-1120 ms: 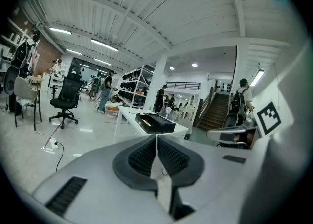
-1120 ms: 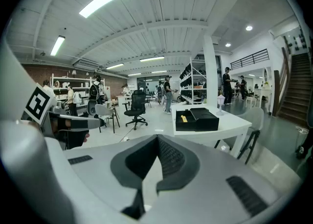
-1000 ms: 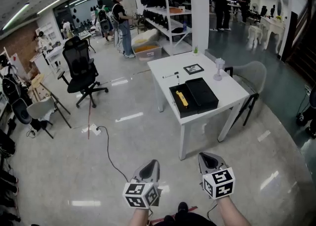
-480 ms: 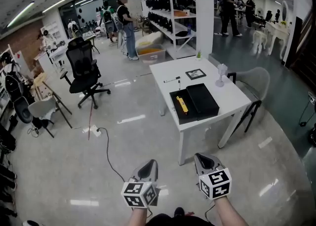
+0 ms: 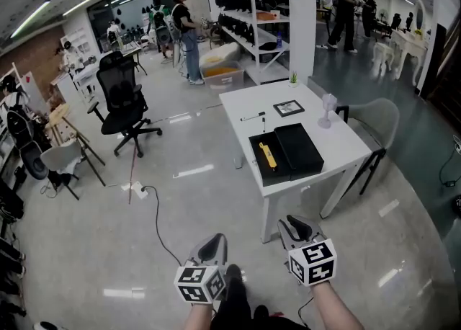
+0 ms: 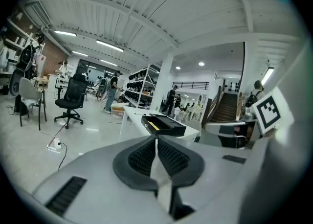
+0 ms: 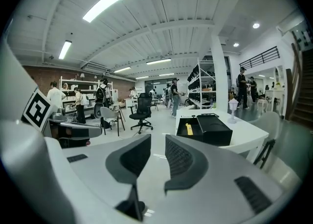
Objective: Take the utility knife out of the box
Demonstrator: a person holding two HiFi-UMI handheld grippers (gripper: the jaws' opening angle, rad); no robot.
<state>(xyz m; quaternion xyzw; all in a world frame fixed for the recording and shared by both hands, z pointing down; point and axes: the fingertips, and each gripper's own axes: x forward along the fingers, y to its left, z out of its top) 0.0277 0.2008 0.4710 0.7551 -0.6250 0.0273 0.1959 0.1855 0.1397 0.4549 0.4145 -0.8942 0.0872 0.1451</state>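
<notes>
A white table [image 5: 338, 141] is seen from above in the head view, and on it an open black box [image 5: 284, 154] is placed near the table's front edge. The yellow utility knife [image 5: 267, 155] is lying inside the box, in its left half, and is touched by nothing. A framed picture [image 5: 288, 108] and a pen [image 5: 251, 115], both behind the box on the table, are shown only by the head view. Both grippers are held well apart from the table, over the floor in front of it. Their jaws are hard to read from above. In the left gripper view the left gripper [image 6: 156, 142] is shown with its pads pressed together and nothing between them, and the box is seen far ahead on the table. In the right gripper view the right gripper [image 7: 157, 142] is shown with a narrow gap between its pads; its jaws have just been opening, and nothing is between them. The knife is also seen there as a yellow strip in the box.
</notes>
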